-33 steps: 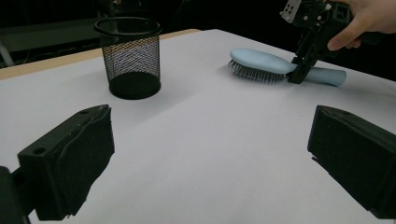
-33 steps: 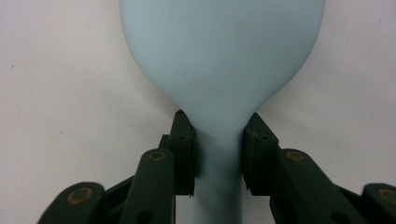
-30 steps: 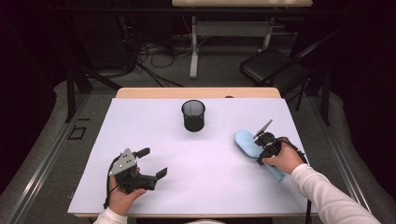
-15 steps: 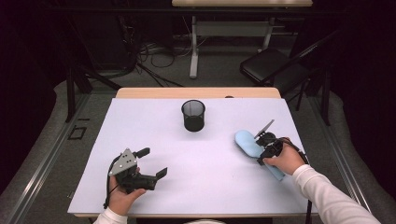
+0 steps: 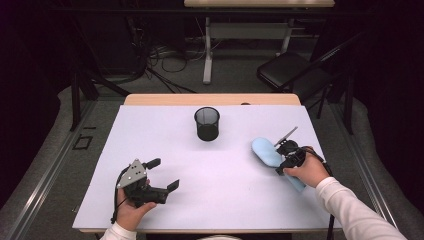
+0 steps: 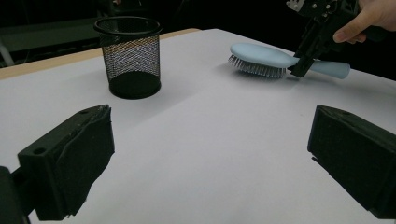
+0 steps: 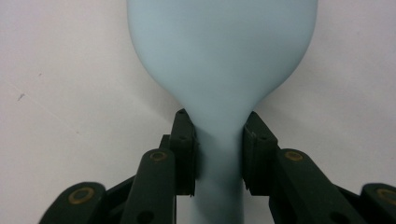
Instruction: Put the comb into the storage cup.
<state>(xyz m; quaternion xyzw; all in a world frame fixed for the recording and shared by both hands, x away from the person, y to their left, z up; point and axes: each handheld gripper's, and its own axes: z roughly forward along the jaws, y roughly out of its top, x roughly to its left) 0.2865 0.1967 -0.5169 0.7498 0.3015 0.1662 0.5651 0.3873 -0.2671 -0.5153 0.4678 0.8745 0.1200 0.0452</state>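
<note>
Hand-held gripper (image 7: pixel 218 161) clamps pale-blue hairbrush (image 7: pixel 219 60) neck over white table (image 7: pixel 70 84).

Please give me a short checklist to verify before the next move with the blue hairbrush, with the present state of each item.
1. Right gripper closed on the hairbrush neck, pads on both sides: ok.
2. Grip centred on the neck, not skewed: ok.
3. Brush lying bristles down on the table: ok.
4. Mesh cup upright, mouth free: ok.
5. Left gripper open, holding nothing, away from the brush: ok.
6. Grip firm enough to lift without slip: cannot tell.
</note>
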